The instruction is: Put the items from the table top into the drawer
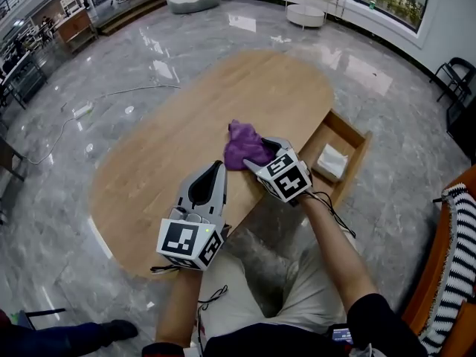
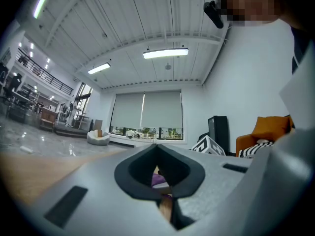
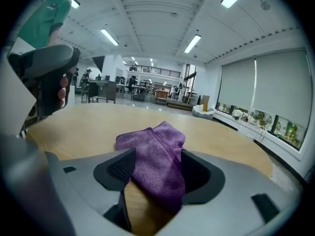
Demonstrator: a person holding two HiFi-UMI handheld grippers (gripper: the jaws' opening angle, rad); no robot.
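A crumpled purple cloth (image 1: 244,146) lies on the oval wooden table (image 1: 186,117), close to its right front edge. My right gripper (image 1: 262,155) stands open around the cloth's near end. In the right gripper view the cloth (image 3: 152,141) drapes between the two dark pads (image 3: 119,167) and reaches towards the camera. My left gripper (image 1: 218,166) is shut and holds nothing. It hovers over the table's front edge, left of the cloth. In the left gripper view its fingertips (image 2: 157,145) meet, and a sliver of the cloth (image 2: 158,180) shows through the loop.
An open wooden drawer (image 1: 355,136) juts from the table's right side, with a white folded item (image 1: 332,161) inside. An orange chair with a striped cushion (image 1: 454,251) stands at the right. Grey polished floor surrounds the table, and a cable (image 1: 111,95) trails at the left.
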